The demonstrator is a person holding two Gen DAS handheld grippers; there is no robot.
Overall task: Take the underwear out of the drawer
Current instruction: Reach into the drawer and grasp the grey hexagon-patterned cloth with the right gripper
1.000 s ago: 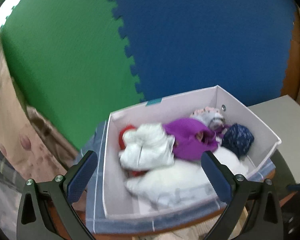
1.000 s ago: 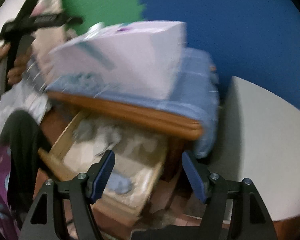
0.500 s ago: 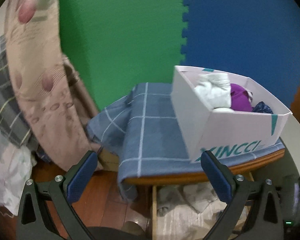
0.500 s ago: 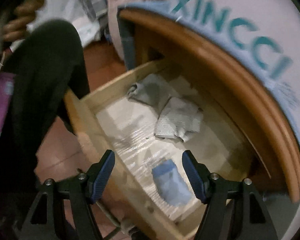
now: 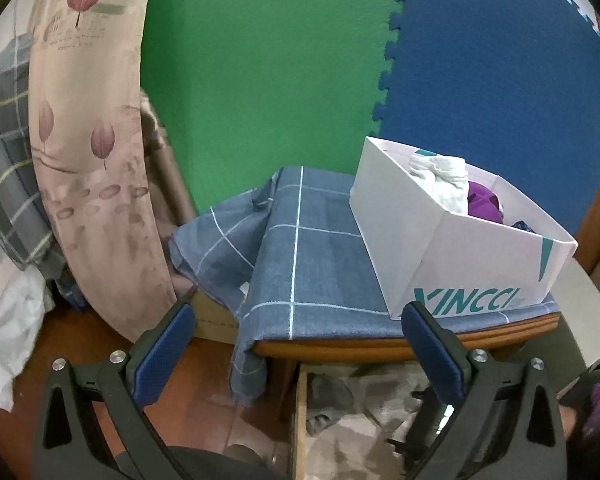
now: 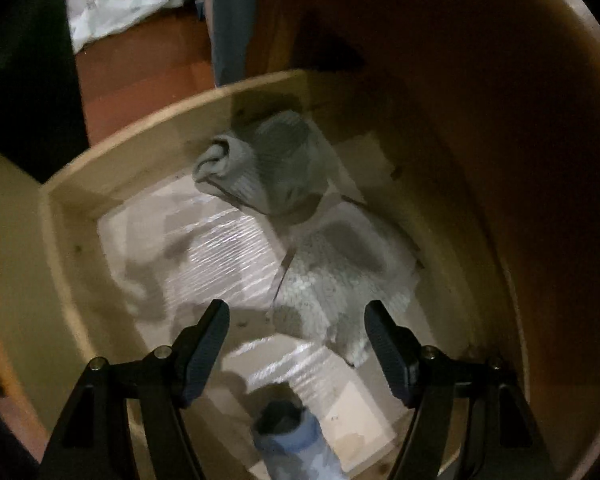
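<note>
Two spread, empty tongs — right tongs (image 6: 296,332) over grey underwear (image 6: 268,164) in drawer (image 6: 72,216), left tongs (image 5: 296,344) facing white box (image 5: 440,264).

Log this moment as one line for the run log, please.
phase: reach into drawer | right gripper: open, empty, above grey underwear | left gripper: open, empty, facing white box | removed: nothing yet

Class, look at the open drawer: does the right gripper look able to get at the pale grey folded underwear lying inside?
Probably yes. The right gripper hangs open over the drawer, pointing down at the grey folded underwear, with nothing between its fingers and the cloth. The table top overhangs only the drawer's far side.
</note>
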